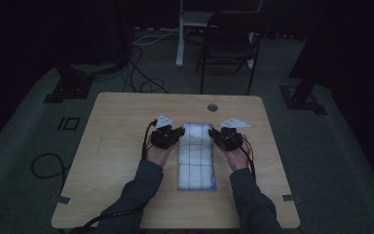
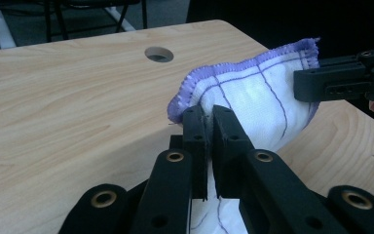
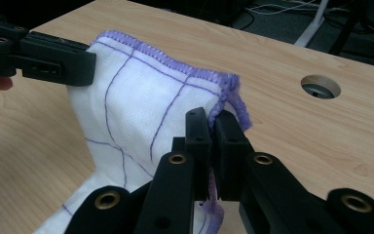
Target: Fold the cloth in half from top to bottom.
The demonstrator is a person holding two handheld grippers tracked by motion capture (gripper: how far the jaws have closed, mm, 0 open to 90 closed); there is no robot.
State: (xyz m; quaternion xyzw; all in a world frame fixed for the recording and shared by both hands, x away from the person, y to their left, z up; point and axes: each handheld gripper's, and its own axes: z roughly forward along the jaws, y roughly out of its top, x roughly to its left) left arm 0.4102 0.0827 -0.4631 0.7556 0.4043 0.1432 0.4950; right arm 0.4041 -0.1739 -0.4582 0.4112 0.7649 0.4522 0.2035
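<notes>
Sleeves in dark grey fabric [image 1: 141,190] at the bottom of the high view, forearms reaching up toward mid-frame. Long white cloth with thin purple grid lines and purple stitched hem [image 1: 196,158] flat on the pale wooden table [image 1: 112,156] between them, near end low in centre frame, far end raised off the wood. Left black two-jaw gripper [image 1: 177,131] at the cloth's far left corner, jaws pressed together on the hem, seen close up in the left gripper view [image 2: 208,117]. Right black two-jaw gripper [image 1: 214,132] likewise clamped tight on the far right corner [image 3: 213,122]. Round cable hole [image 1: 212,107] beyond, upper centre of the tabletop. Black folding chair [image 1: 229,41] farther back on dark floor, top of frame.
</notes>
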